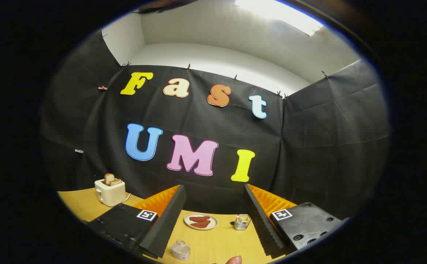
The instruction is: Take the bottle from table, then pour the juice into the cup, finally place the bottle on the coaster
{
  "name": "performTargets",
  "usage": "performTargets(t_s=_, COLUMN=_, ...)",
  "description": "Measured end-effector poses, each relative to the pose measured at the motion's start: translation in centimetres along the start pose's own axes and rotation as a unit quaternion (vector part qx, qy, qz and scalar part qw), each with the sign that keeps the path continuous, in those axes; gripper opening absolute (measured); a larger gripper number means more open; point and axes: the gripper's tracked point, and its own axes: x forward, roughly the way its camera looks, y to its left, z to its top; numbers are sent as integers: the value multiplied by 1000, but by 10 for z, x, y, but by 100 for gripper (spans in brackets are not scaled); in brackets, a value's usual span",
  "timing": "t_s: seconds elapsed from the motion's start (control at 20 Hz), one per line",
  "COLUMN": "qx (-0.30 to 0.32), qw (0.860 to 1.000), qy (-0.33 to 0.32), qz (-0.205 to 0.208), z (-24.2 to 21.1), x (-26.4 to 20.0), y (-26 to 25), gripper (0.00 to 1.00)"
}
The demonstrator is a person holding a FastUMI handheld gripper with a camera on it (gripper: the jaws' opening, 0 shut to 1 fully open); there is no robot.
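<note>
Gripper [214, 189] held level above the worktop [221, 245], jaws spread wide with nothing between them. Low between the jaws, at the near end, a rounded pinkish tip [233, 259]: possibly the bottle's cap, too little showing to tell. Just inside the left jaw, a small clear vessel [181, 250], upright on the worktop, probably the cup. Further ahead, between the jaw ends, a plate [189, 220] with reddish food and, beside it to the right, a small wire holder [242, 222]. Beyond the left jaw, well apart, a toaster [110, 191] with two slices standing in it.

Handling, as a judgement: bottle with juice likely moderately heavy, weight shifting once tilted; wall smooth and probably slippery, possibly yielding under pressure if plastic. Best taken across the body at mid-height, below the shoulder, squarely and firmly enough to resist twisting during the pour.
</note>
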Motion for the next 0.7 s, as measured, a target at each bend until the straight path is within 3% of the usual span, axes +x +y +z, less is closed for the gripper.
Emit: performTargets(t_s=0.7, qx=-2, qw=1000, qy=-2, qz=9, z=-5, x=-3, y=5, gripper=97)
